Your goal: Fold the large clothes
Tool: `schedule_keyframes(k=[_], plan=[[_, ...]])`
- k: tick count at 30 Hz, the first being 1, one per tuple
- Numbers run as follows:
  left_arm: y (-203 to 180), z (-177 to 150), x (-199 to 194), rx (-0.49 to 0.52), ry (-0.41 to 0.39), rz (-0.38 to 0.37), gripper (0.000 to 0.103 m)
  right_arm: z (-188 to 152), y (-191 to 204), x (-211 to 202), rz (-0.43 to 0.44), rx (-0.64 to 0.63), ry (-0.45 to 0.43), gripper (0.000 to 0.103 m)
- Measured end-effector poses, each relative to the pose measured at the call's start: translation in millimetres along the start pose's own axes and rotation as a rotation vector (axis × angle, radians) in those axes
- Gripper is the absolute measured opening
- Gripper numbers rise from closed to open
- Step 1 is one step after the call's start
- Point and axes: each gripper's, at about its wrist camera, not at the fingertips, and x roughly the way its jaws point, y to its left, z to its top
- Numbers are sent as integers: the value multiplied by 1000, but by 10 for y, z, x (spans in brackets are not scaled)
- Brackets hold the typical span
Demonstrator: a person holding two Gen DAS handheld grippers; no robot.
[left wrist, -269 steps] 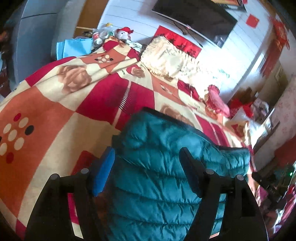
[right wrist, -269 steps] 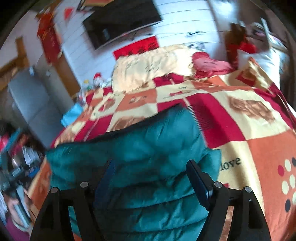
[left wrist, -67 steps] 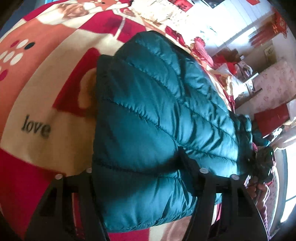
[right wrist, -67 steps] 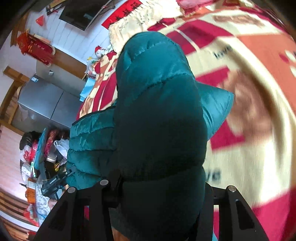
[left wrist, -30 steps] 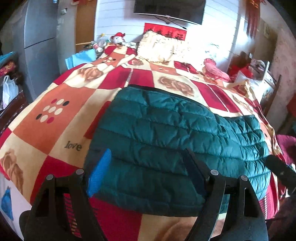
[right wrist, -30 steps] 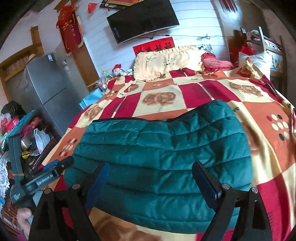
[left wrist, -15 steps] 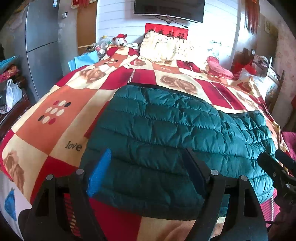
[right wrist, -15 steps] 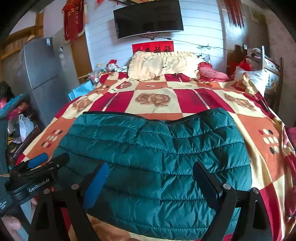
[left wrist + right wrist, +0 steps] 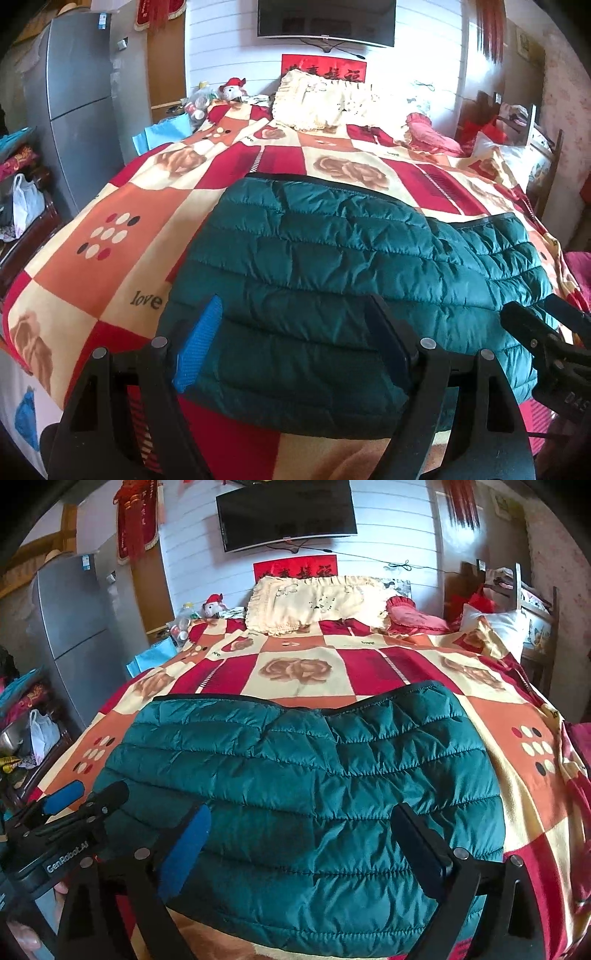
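A teal quilted puffer jacket (image 9: 354,266) lies folded into a wide block at the near end of the bed; it also shows in the right wrist view (image 9: 306,775). My left gripper (image 9: 291,332) is open and empty, held above the jacket's near left part. My right gripper (image 9: 303,834) is open and empty above the jacket's near middle. Each gripper shows in the other's view: the right one (image 9: 543,325) beside the jacket's right end, the left one (image 9: 88,794) beside its left end.
The bed carries a red, orange and cream checked blanket (image 9: 122,236) with rose prints. A cream pillow (image 9: 317,602) and red cushion (image 9: 413,618) lie at the head. A grey fridge (image 9: 77,99) stands left, a chair (image 9: 524,602) with items right, a TV (image 9: 288,513) on the wall.
Both grippers let go of the jacket after folding it over, opened, and drew back and up. Over the last second the views have only shifted slightly; the jacket lies still.
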Motion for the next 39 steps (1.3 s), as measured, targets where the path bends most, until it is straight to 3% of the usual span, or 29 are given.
schedule_keyframes(k=[5, 39], plan=[[-65, -12, 21, 22, 15, 27, 80, -9, -20, -6, -10, 2, -4, 97], [-172, -65, -86, 42, -8, -29, 80, -34, -30, -41, -10, 7, 12, 99]])
